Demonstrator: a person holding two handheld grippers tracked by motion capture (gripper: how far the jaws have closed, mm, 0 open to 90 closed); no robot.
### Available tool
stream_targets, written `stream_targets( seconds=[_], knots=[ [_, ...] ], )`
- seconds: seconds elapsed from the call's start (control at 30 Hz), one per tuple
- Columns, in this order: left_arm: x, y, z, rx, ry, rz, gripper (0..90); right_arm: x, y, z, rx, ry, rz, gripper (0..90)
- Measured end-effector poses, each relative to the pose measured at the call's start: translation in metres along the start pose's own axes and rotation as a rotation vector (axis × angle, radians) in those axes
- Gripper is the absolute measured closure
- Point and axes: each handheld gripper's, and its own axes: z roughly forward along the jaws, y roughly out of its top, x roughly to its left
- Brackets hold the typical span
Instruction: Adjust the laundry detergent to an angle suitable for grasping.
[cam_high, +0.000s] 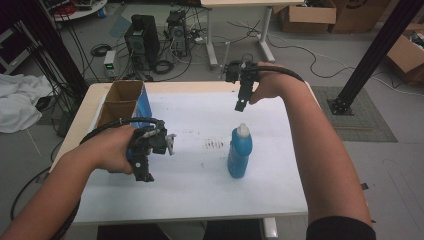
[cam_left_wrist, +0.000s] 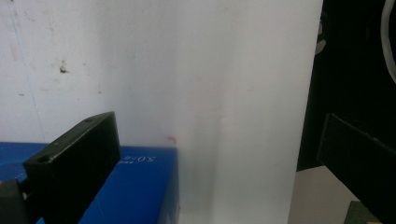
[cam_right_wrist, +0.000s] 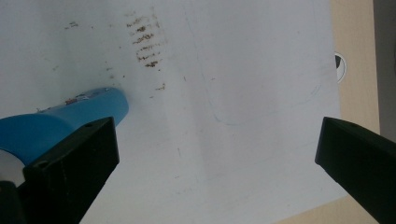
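Blue bottle (cam_high: 239, 152) upright on desk (cam_high: 200, 190), R tongs (cam_high: 241, 102) above it, released, L tongs (cam_high: 145, 170) released by blue box (cam_high: 142, 107)

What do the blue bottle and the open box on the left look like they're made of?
The blue bottle looks like smooth, slightly glossy plastic with a whitish cap, judging by its even colour and soft sheen. The open box looks like cardboard: brown matte inner walls and flaps, with a printed blue outer face.
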Motion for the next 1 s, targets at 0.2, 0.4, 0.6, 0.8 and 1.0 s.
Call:
stream_targets(
  seconds=[0.2,0.4,0.6,0.8,1.0],
  knots=[
    [0.001,0.001,0.000,-0.005,-0.007,0.008,0.0,0.001,-0.002,0.004,-0.001,0.006,-0.005,0.0],
    [-0.001,0.000,-0.002,0.004,0.004,0.002,0.1,0.001,-0.005,0.004,0.002,0.000,0.008,0.0],
    [-0.003,-0.001,-0.006,0.000,-0.002,-0.013,0.1,0.002,-0.007,0.001,-0.011,-0.002,0.016,0.0],
    [-0.004,0.004,-0.007,-0.002,-0.007,0.008,0.1,0.001,-0.005,0.002,-0.007,0.001,0.013,0.0],
    [-0.003,0.005,-0.010,-0.009,0.008,0.013,0.1,-0.001,-0.004,0.003,-0.009,0.000,0.020,0.0]
  ],
)
